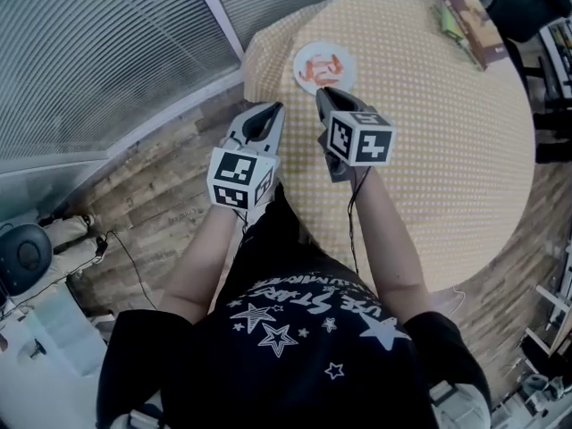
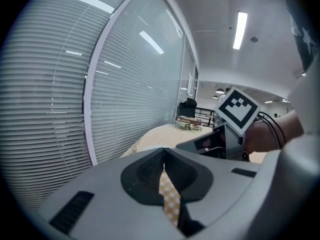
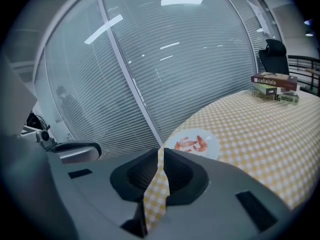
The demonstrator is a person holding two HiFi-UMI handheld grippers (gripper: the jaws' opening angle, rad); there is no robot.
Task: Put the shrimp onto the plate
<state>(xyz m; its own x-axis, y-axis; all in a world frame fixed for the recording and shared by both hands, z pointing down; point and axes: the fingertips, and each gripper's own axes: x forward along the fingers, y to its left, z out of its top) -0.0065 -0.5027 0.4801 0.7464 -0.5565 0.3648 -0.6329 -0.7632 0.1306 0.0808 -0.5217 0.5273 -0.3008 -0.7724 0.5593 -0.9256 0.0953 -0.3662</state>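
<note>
The left gripper [image 1: 273, 107] and right gripper [image 1: 323, 92] hover at the table's [image 1: 429, 150] left edge, jaws closed on nothing. The plate [image 1: 345, 56] with shrimp [image 1: 320, 70] sits just beyond the right one, by that edge.

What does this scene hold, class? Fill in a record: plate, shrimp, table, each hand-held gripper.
plate: white, near the table edge
shrimp: several, lying on the plate
table: round, yellow checked cloth
left hand-held gripper: jaws together, empty
right hand-held gripper: jaws together, empty, tips close to the plate
boxes: stacked at the far side

On the plate [image 1: 349, 62] near the table [image 1: 447, 150] edge lie shrimp [image 1: 322, 68]; boxes [image 1: 471, 23], perhaps books, opposite.
</note>
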